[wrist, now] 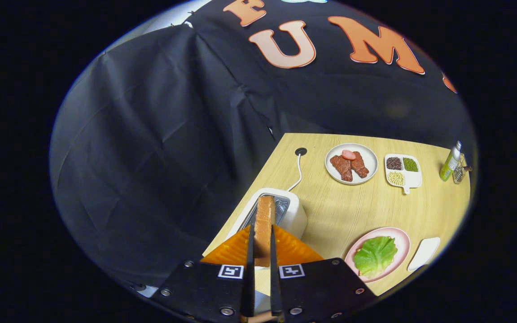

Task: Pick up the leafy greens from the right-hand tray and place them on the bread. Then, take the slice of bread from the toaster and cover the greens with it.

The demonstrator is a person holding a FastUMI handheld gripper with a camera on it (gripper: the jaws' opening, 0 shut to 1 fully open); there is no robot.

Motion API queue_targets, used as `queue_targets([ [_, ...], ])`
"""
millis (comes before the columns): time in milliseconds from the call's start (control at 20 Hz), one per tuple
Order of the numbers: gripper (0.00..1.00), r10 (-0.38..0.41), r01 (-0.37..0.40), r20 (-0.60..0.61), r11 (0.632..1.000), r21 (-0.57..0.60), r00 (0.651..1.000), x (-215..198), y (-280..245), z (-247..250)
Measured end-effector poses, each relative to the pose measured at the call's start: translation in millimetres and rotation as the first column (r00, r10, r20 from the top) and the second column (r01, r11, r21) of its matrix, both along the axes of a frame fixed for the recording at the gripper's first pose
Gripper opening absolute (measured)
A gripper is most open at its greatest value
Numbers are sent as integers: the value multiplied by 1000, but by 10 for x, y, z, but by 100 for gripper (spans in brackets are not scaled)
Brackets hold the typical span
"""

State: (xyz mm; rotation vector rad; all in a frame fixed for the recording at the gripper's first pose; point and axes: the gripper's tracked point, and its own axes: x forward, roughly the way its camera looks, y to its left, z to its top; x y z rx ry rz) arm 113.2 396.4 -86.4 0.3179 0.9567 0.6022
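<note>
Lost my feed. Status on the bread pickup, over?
Gripper shut on bread slice, over toaster slot. Greens already on pink plate. Nothing blocking.

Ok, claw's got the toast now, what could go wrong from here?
1. The claw pinches the bread slice by its thin faces, right above the toaster; it might slip back in.
2. The lettuce lies loose on the pink plate; lowering the slice carelessly could shift it.
</note>
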Motion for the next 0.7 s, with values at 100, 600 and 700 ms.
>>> queue_targets([
  [100,14,-6,6,14,1000,-2,1000,-40,-174,-30],
  [600,12,-115,117,-62,993,32,991,-170,-1062,-566],
  [700,12,-120,123,-74,992,29,990,-189,-1203,-724],
])
